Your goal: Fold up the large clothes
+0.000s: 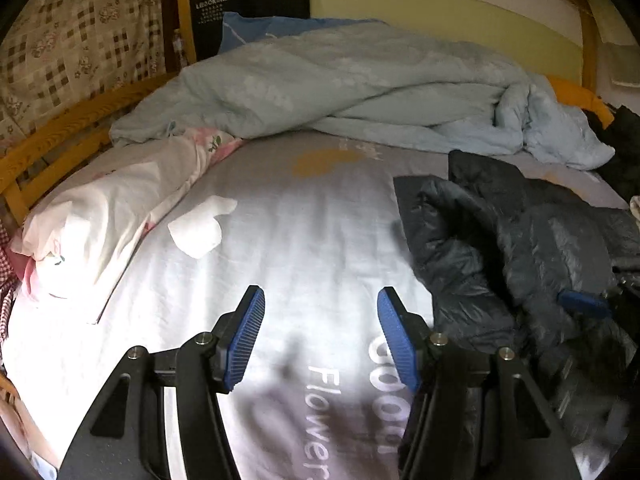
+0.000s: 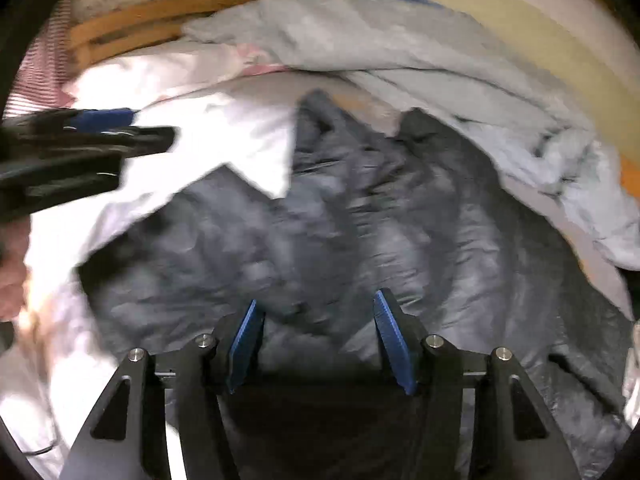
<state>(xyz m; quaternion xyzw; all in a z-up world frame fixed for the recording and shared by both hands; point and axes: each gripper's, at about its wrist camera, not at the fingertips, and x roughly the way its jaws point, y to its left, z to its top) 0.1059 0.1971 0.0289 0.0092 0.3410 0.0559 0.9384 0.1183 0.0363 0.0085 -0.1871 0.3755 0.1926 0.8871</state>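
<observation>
A dark grey puffy jacket (image 1: 520, 248) lies crumpled on the right side of the bed. In the right wrist view the jacket (image 2: 360, 220) fills the middle, blurred. My left gripper (image 1: 320, 300) hangs open over the bare grey printed bedsheet (image 1: 300, 220), left of the jacket, with nothing between its blue pads. My right gripper (image 2: 316, 304) is open just above the jacket, whose fabric lies under and between the spread pads without being pinched. Its blue pad (image 1: 584, 304) shows at the jacket's right side. The left gripper (image 2: 120, 128) reaches in from the left edge.
A rumpled light blue duvet (image 1: 340, 88) lies across the far side of the bed. A white and pink floral bedding (image 1: 100, 220) sits at the left by the wooden bed rail (image 1: 60, 136). A hand (image 2: 12, 272) shows at the left edge.
</observation>
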